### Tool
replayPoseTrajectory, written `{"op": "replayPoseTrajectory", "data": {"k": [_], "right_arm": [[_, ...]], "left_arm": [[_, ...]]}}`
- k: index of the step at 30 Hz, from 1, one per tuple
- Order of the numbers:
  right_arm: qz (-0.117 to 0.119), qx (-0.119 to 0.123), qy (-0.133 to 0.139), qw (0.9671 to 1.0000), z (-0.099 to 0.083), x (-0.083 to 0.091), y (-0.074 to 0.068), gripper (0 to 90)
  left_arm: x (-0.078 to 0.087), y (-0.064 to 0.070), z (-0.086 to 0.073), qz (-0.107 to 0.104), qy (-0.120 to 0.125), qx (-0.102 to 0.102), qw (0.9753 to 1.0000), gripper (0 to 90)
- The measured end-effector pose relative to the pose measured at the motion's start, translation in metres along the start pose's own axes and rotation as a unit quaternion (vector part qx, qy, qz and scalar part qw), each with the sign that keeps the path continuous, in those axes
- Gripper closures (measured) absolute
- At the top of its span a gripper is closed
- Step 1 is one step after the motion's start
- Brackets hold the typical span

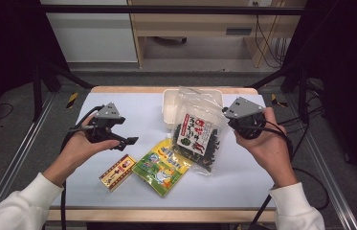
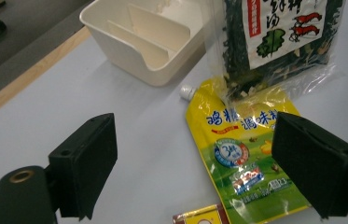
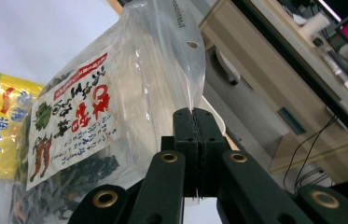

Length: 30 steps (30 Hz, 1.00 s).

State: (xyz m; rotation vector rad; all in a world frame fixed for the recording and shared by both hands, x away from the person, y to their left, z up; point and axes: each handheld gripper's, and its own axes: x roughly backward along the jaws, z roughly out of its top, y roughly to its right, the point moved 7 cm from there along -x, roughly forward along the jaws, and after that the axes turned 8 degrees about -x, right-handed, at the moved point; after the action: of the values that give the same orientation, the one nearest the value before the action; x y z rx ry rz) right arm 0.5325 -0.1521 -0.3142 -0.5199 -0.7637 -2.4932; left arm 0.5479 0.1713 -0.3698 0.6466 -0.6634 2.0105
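Plainly the seaweed bag (image 1: 198, 136) hangs over the yellow pouch (image 1: 162, 166), beside the tray (image 1: 169, 109), pinched at its thin edge by the right hand-held gripper (image 3: 194, 122) (slippery film could slide out). Left hand-held gripper (image 2: 195, 163) gapes, empty, above the bench (image 1: 243, 177).

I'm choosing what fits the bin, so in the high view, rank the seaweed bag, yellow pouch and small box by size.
1. seaweed bag, though lifted nearer the camera by the right gripper
2. yellow pouch
3. small box
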Motion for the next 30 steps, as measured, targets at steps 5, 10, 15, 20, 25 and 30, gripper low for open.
{"op": "replayPoseTrajectory", "data": {"k": [5, 10, 15, 20, 25, 30], "right_arm": [[0.007, 0.027, 0.01, 0.9995, 0.015, 0.002, -0.007, 90.0], [0.014, 0.048, 0.018, 0.9986, 0.026, 0.001, -0.012, 90.0], [0.018, 0.057, 0.024, 0.9979, 0.033, 0.0, -0.016, 90.0], [0.022, 0.074, 0.029, 0.9966, 0.039, 0.001, -0.019, 90.0], [0.026, 0.087, 0.034, 0.9953, 0.045, 0.0, -0.023, 90.0], [0.03, 0.094, 0.04, 0.9943, 0.051, 0.0, -0.027, 89.9]], "left_arm": [[-0.001, -0.004, 0.022, 0.001, -0.011, -0.035, 0.9993, 15.2], [-0.003, -0.007, 0.046, 0.004, -0.015, -0.068, 0.9976, 16.2], [-0.006, -0.007, 0.069, 0.009, -0.017, -0.1, 0.9948, 16.3], [-0.008, -0.01, 0.086, 0.013, -0.016, -0.12, 0.9926, 16.3], [-0.012, -0.012, 0.096, 0.014, -0.019, -0.136, 0.9905, 16.3], [-0.014, -0.012, 0.099, 0.011, -0.022, -0.148, 0.9888, 17.5]]}}
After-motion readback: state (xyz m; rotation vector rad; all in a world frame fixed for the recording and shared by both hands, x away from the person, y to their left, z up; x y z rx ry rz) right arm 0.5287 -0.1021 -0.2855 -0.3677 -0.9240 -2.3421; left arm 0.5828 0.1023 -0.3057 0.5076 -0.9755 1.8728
